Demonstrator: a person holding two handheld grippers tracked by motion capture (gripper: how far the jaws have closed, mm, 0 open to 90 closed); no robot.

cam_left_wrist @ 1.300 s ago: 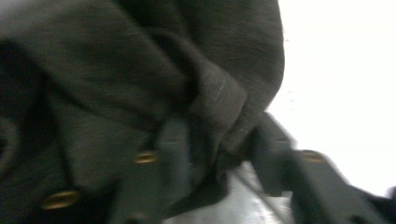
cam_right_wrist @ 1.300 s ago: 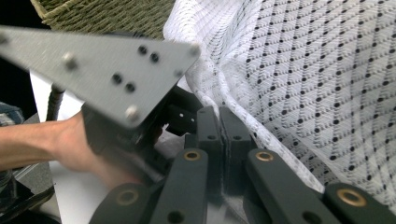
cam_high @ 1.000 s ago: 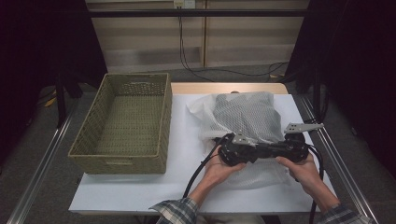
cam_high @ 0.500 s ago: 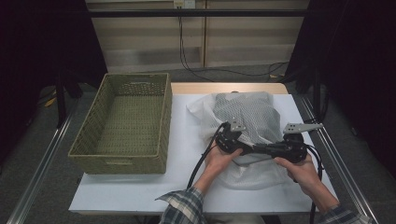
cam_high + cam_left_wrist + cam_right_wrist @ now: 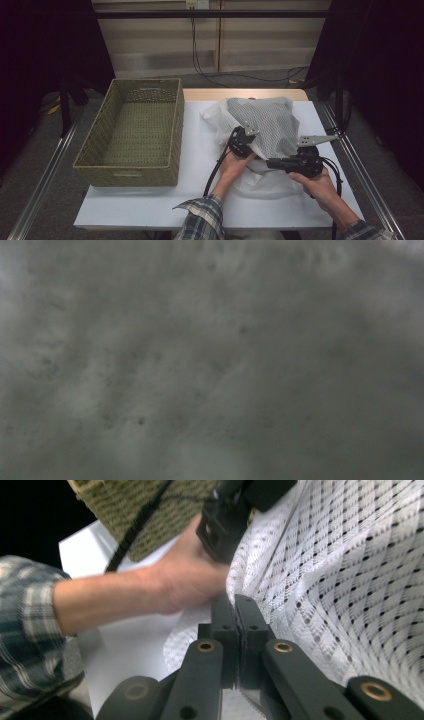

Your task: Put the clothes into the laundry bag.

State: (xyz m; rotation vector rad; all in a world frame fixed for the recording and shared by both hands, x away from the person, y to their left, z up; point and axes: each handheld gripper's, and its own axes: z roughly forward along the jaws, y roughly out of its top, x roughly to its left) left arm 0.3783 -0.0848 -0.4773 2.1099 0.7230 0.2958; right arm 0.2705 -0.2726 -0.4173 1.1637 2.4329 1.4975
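High view: both hand-held grippers (image 5: 267, 162) pinch mesh bag (image 5: 270, 127) w/ jaws closed.

Left gripper (image 5: 243, 141) jaws just closing; right gripper (image 5: 234, 611) jaws pressed together, hands close.

Perforated white mesh cloth (image 5: 270, 127), seemingly thin; coarse woven wicker basket (image 5: 135, 132); smooth matt white table (image 5: 200, 150).

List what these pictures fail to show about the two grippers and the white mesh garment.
- Left gripper, high view: its jaw tips are buried in the mesh garment; the left gripper view is a grey blur pressed against cloth.
- Right gripper, right gripper view: jaws together at the cloth's edge; how much fabric is pinched is hidden.
- Garment's type: crumpled.
- Basket: near wall hides its front floor.
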